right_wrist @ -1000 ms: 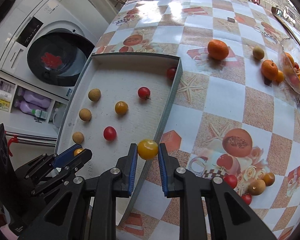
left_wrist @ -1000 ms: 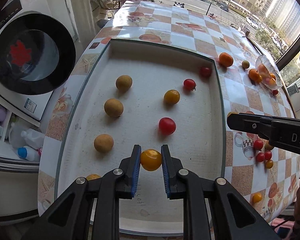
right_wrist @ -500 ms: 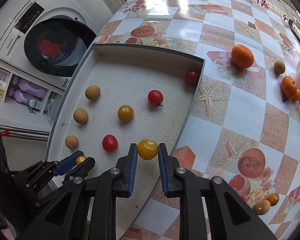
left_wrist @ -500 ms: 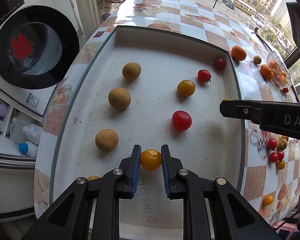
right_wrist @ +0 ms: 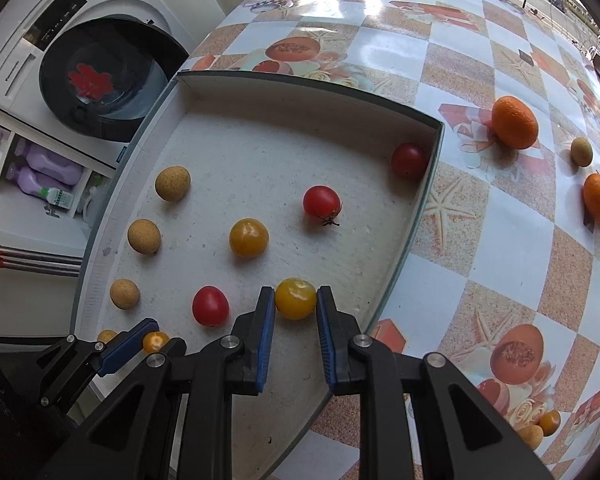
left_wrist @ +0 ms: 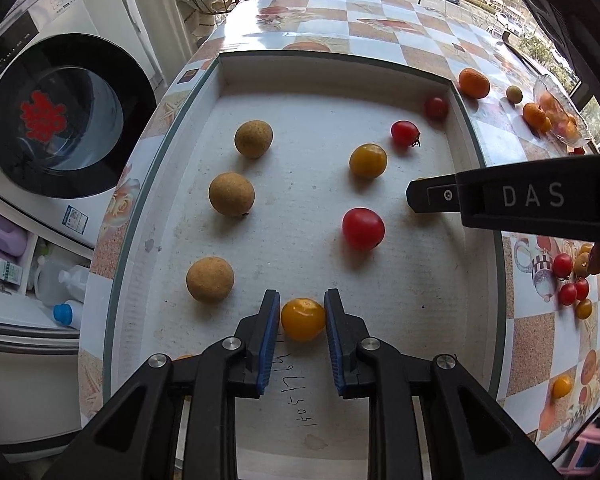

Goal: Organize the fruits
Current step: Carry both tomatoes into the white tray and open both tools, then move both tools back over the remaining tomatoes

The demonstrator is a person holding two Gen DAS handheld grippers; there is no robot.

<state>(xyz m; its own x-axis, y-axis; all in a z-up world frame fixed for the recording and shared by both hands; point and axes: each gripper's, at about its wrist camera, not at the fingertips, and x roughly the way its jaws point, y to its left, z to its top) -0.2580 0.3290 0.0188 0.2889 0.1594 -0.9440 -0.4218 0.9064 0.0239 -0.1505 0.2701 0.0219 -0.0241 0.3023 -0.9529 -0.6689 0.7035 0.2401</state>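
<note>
A white tray point(left_wrist: 466, 128) point(right_wrist: 428, 184) holds three tan longans point(left_wrist: 231, 193), red tomatoes point(left_wrist: 363, 228) and a yellow tomato point(left_wrist: 367, 160). My left gripper point(left_wrist: 302, 320) is shut on a yellow tomato point(left_wrist: 303, 319) over the tray's near end. My right gripper point(right_wrist: 295, 300) is shut on another yellow tomato point(right_wrist: 295, 298) above the tray's right part, near a red tomato point(right_wrist: 210, 306). The right gripper shows from the side in the left wrist view point(left_wrist: 416, 196). The left gripper with its tomato shows in the right wrist view point(right_wrist: 156, 340).
Loose on the checked tablecloth lie a mandarin point(right_wrist: 515, 121), a longan point(right_wrist: 581, 151), and small tomatoes point(left_wrist: 568, 280) to the tray's right. A glass bowl of mandarins point(left_wrist: 560, 116) stands far right. A washing machine point(left_wrist: 56, 116) is left of the table.
Both grippers moved forward and lower over the tray, each still holding its yellow tomato. The right gripper shifted left from above the tray's rim to inside the tray.
</note>
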